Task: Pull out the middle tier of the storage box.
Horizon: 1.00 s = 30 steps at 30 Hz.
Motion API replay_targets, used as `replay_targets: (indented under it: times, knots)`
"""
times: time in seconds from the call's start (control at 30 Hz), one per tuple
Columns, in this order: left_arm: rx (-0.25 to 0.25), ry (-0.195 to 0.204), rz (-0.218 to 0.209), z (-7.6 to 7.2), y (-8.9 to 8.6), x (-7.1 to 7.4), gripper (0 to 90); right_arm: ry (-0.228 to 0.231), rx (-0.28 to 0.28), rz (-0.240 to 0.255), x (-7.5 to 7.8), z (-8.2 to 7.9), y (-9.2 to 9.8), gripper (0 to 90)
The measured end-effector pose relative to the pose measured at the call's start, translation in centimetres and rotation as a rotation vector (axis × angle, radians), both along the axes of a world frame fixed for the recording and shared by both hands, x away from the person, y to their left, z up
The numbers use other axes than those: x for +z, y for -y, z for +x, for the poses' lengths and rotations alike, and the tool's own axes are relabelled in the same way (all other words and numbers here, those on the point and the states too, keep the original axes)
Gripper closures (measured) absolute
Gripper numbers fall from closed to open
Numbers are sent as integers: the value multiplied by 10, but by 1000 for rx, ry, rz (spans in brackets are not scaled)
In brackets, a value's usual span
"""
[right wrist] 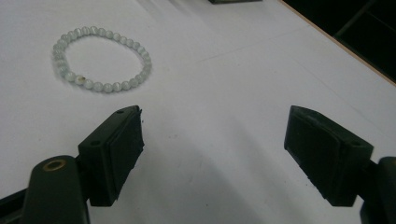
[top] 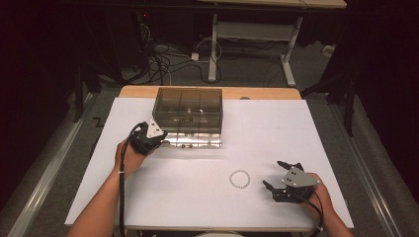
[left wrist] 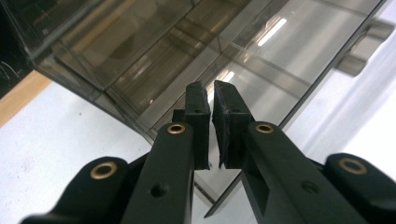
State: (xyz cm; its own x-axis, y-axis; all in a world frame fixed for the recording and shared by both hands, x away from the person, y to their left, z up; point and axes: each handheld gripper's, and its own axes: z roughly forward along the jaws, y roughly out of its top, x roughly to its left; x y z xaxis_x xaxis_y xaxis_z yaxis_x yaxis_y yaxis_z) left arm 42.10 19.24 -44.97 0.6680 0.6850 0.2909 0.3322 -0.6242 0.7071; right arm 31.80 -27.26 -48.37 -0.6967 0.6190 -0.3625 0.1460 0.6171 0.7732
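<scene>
A smoky clear plastic drawer box stands at the back of the white table cover; its lowest drawer sticks out toward me. My left gripper is at the box's front left corner. In the left gripper view its jaws are shut to a hairline gap over the drawer's clear edge, and I see nothing between the pads. A pale bead bracelet lies flat on the cover. My right gripper rests just right of it, open and empty, with the bracelet ahead of its left jaw.
The white cover lies over a wooden table whose back edge shows behind the box. Beyond the table are cables on the floor and a desk frame. The person's forearms come in from the bottom edge.
</scene>
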Motion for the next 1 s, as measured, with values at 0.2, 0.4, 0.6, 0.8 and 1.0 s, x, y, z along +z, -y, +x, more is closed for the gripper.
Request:
replay_targets:
  times: [0.2, 0.4, 0.6, 0.8, 1.0]
  knots:
    - [-33, 41, -22, -10, 8, 10, 781, -2, -5, 9, 0, 0, 1, 204]
    - [-79, 76, -62, -21, 17, 19, 746, -1, -10, 22, 1, 0, 2, 203]
    - [-106, 115, -105, -30, 24, 25, 665, 4, -45, 53, 4, 1, 7, 200]
    - [-151, 150, -127, -37, 33, 27, 586, 12, -78, 79, 6, 1, 14, 201]
    - [-192, 181, -120, -49, 47, 26, 434, 20, -89, 88, 8, 1, 16, 197]
